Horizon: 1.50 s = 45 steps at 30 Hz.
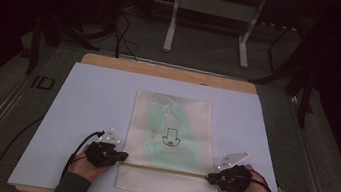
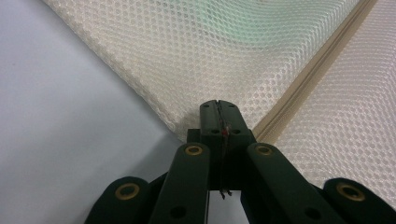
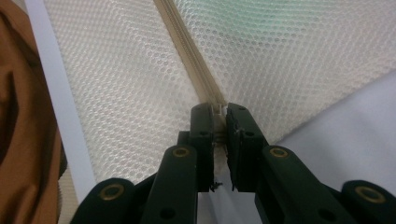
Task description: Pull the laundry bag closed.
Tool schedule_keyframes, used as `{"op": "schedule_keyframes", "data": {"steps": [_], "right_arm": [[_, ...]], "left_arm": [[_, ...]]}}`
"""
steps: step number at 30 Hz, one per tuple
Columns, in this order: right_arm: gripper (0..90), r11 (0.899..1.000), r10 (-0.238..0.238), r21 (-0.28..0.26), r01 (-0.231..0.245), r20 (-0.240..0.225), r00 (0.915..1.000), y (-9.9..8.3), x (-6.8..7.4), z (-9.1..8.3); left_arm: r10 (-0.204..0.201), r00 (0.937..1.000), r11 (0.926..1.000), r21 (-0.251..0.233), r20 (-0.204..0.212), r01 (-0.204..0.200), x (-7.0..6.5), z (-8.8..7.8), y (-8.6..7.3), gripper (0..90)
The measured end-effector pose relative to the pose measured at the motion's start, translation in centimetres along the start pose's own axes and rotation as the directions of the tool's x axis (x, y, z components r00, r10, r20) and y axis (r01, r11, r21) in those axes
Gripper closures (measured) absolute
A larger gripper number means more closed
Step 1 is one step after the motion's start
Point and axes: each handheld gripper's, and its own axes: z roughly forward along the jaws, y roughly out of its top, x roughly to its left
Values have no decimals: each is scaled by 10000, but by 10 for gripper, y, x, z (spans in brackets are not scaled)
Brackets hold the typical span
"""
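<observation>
The mesh laundry bag (image 1: 168, 141) is lying flat on the white sheet (image 1: 90, 110) covering the desk (image 1: 172, 71), near the person's edge, with a green garment (image 1: 164, 125) showing faintly through the mesh. A zipper (image 1: 168, 170) is running across the bag close to its near end.

The left gripper (image 1: 119, 156) is sitting at the left end of that zipper. In the left gripper view its jaws are pressed together at the bag's side edge (image 2: 184, 130), just beside the zipper tape (image 2: 299, 88); whether mesh is actually pinched between them cannot be told for certain.

The right gripper (image 1: 211, 177) is sitting at the zipper's right end. In the right gripper view its jaws are standing narrow, closing on the zipper's end piece (image 3: 217, 111), apparently the slider or its tab.

Judgement: the step in hand is securing both ends of the zipper before running it. The next move is calling for the left gripper to be anchoring the bag while the right is drawing the slider straight along the zipper towards the left end, keeping the mesh taut and flat.
</observation>
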Motion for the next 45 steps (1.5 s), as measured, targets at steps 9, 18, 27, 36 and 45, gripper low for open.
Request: {"op": "schedule_keyframes", "data": {"steps": [9, 18, 27, 36, 45], "right_arm": [[818, 9999, 95, -62, -95, -62, 9999, -3, 0, -1], [749, 9997, 229, -101, -231, -156, 9996, -3, 0, -2], [673, 9978, 376, -545, -368, 136, 9992, -3, -2, -8], [652, 9938, 705, -892, -669, 386, 9968, -9, -7, -16], [613, 9873, 1124, -1208, -1031, 734, 9909, -13, -11, -19]], "left_arm": [[5, 10000, 10000, -44, 1, -5, 0, 0, 0, 893], [249, 9995, 9997, -75, -186, -251, -3, 0, -1, 889], [281, 9995, 9995, -102, -153, -282, -3, 0, -1, 880], [465, 9985, 9989, -33, -272, -466, -5, 0, 1, 878], [590, 9976, 9982, -46, -363, -592, -7, -1, 1, 862]]}}
